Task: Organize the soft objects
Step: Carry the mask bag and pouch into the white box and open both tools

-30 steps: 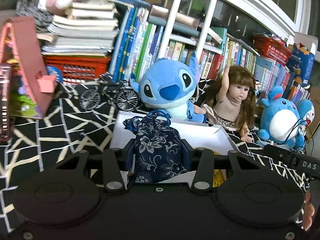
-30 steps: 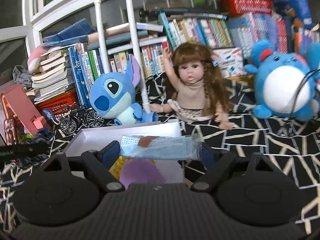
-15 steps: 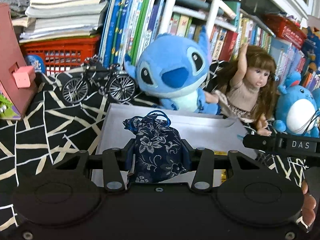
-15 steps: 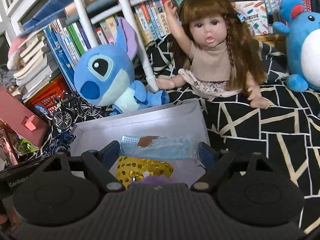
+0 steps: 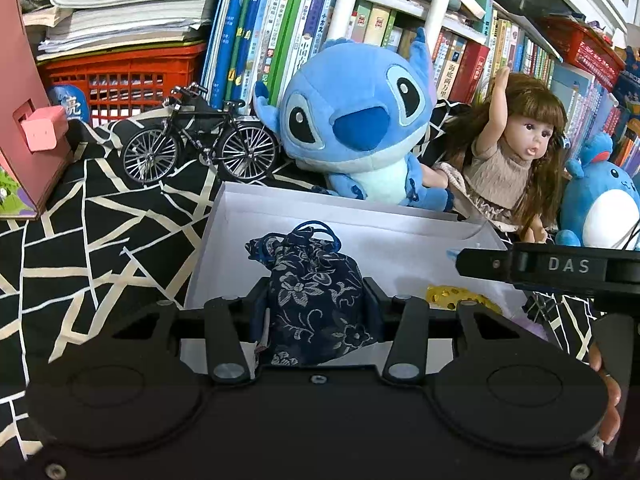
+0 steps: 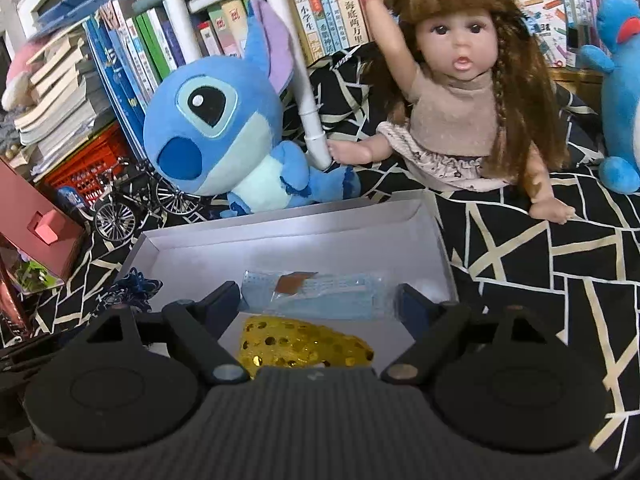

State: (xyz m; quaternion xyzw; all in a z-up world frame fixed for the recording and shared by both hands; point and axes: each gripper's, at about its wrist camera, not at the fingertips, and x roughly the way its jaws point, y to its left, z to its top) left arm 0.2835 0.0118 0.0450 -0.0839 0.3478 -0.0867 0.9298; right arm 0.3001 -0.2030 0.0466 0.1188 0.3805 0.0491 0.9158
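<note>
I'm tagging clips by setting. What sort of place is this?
Probably a home playroom or a child's bedroom corner: packed rows of children's books, a blue plush toy beside a doll, and a toy bicycle on a patterned cloth.

Pouch (image 5: 316, 296) over the box's (image 5: 400, 236) left half, mask packet (image 6: 316, 294) over the right, sequin piece (image 6: 304, 346) in it, plush (image 5: 360, 120) and doll (image 5: 516, 156) just behind, bicycle (image 5: 200, 140) left.

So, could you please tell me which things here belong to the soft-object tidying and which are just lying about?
In the job:
- floral pouch, held by left gripper
- wrapped mask, held by right gripper
- white box
- gold sequin piece

Lying about:
- toy bicycle
- books
- red crate
</note>
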